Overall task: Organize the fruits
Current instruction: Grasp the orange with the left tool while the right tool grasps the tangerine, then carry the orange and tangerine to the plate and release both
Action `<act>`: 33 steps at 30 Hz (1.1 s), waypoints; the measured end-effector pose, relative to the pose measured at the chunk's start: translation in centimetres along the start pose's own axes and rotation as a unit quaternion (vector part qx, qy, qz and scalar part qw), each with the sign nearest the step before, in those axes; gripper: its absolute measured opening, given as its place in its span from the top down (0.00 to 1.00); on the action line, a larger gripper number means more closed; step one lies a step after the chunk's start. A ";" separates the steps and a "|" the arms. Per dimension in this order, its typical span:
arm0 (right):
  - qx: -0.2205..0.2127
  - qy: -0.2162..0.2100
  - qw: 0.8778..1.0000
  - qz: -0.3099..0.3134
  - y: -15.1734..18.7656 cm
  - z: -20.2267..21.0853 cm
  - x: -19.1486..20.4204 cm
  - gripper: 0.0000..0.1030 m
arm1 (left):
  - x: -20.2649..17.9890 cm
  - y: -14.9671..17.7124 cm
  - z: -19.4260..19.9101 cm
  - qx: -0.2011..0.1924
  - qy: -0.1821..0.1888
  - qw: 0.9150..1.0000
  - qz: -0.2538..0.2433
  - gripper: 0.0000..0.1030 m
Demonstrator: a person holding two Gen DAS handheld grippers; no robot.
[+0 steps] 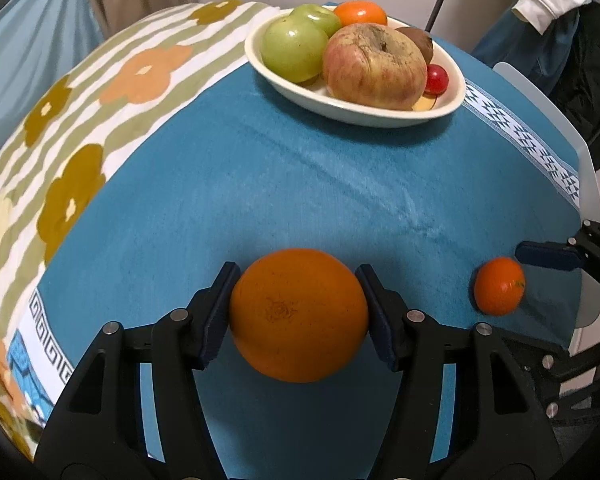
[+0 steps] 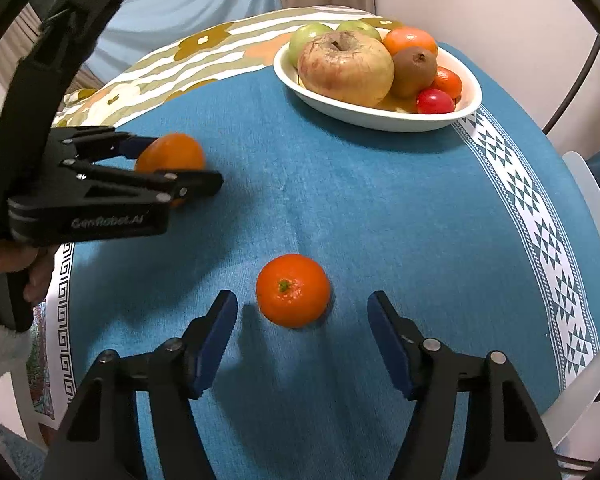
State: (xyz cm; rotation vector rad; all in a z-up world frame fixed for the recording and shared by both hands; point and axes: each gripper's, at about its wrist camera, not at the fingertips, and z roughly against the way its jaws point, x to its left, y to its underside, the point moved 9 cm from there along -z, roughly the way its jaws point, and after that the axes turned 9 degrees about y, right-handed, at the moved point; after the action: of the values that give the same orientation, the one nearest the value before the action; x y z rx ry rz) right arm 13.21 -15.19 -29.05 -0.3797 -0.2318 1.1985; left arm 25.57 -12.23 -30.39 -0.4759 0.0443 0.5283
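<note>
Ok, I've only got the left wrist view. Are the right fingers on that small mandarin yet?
Observer: No. The right gripper is open, and the small mandarin sits untouched at its fingertips, with a gap on either side.
Operator: Anything in the bowl I can't see?
Observer: Yes, a second small orange fruit lies beside the kiwi in the bowl, hidden from your side.
</note>
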 end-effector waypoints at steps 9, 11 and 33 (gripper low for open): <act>-0.012 0.000 1.000 0.016 -0.7 -0.2 0.8 0.53 | 0.0 2.1 1.2 -0.004 -0.005 1.000 0.021 0.38; -0.016 0.006 1.000 0.026 -1.0 -0.2 0.8 0.67 | 0.1 2.3 1.5 -0.006 -0.005 1.000 0.026 0.38; -0.066 -0.022 0.998 0.008 -6.9 5.3 -4.3 0.67 | -0.9 -2.8 8.4 -0.076 -0.027 0.994 0.079 0.38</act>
State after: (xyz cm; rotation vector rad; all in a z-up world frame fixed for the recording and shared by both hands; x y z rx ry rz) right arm 15.68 -20.48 -21.32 -0.4705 -0.3481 1.2114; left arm 25.51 -11.04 -21.51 -0.6089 -0.0106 0.7038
